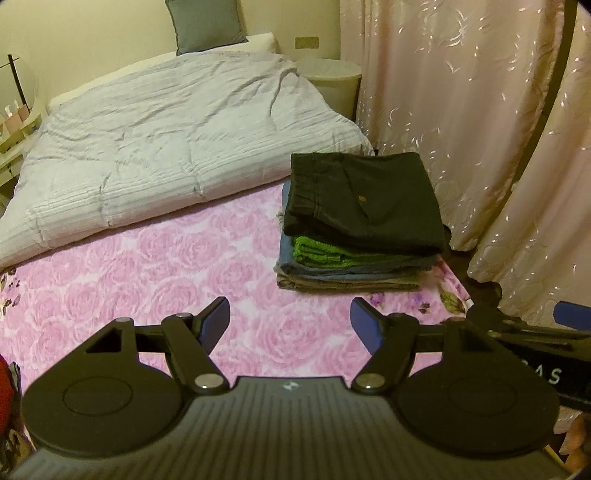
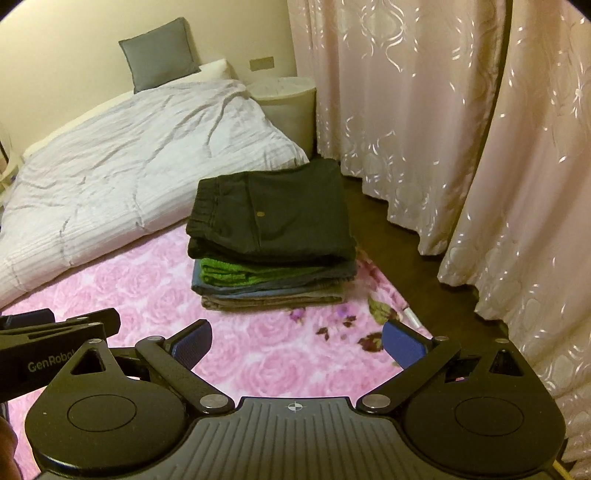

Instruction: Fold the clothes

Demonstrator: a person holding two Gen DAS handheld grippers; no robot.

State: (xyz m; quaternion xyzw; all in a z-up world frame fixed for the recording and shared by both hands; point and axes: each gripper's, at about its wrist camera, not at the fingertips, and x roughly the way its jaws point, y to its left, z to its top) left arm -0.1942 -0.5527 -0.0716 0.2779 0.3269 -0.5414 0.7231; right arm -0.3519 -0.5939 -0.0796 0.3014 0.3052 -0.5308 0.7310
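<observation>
A stack of folded clothes (image 1: 358, 229) sits on the pink rose bedsheet (image 1: 147, 273), near the bed's right edge. Black shorts (image 1: 365, 195) lie on top, with a green knit (image 1: 321, 253), blue and grey pieces under them. The stack also shows in the right wrist view (image 2: 273, 243), black shorts (image 2: 273, 214) uppermost. My left gripper (image 1: 290, 326) is open and empty, above the sheet in front of the stack. My right gripper (image 2: 297, 345) is open and empty, also short of the stack. Each gripper shows at the other view's edge.
A rumpled grey duvet (image 1: 166, 147) covers the far half of the bed, with a grey pillow (image 1: 207, 26) at the wall. A round cream side table (image 2: 284, 99) and pink curtains (image 2: 424, 110) stand to the right. Dark floor (image 2: 406, 258) lies beside the bed.
</observation>
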